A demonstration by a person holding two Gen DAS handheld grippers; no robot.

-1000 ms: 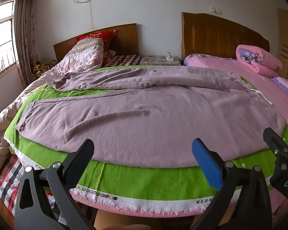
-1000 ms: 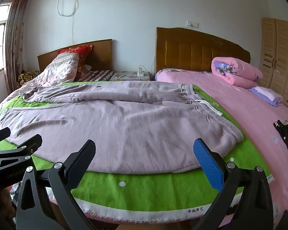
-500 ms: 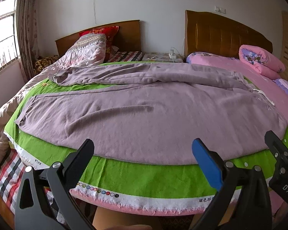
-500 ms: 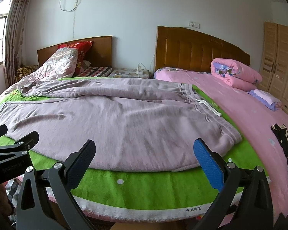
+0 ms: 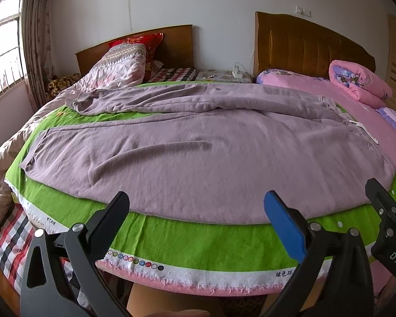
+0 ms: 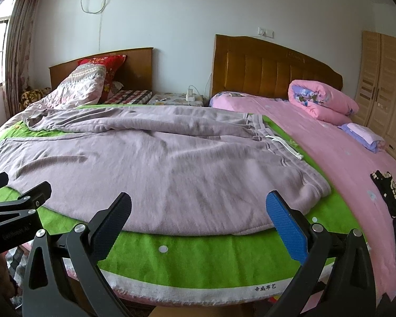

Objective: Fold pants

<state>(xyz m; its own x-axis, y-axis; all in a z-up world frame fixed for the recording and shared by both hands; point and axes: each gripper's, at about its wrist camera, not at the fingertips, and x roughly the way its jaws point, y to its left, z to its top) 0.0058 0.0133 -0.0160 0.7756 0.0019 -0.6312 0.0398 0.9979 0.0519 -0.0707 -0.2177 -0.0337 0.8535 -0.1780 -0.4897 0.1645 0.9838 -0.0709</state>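
Observation:
Mauve sweatpants (image 5: 198,155) lie spread across a green cloth (image 5: 198,240) on the bed, legs to the left, waistband with a white drawstring (image 5: 364,132) to the right. The far leg is bunched. My left gripper (image 5: 195,208) is open and empty, hovering over the near edge of the pants. My right gripper (image 6: 198,208) is open and empty, near the pants (image 6: 171,163) by the waistband corner (image 6: 314,187). Each gripper shows at the other view's edge.
A pink sheet (image 6: 343,158) covers the bed to the right, with a rolled pink quilt (image 6: 322,100) and a black floral item (image 6: 390,192). Pillows (image 5: 118,66) and wooden headboards (image 5: 311,42) stand at the back. A wardrobe (image 6: 382,84) is far right.
Both grippers have tilted and dropped slightly toward the bed, so the pants sit lower in each view. Both stay open. The pants have not moved.

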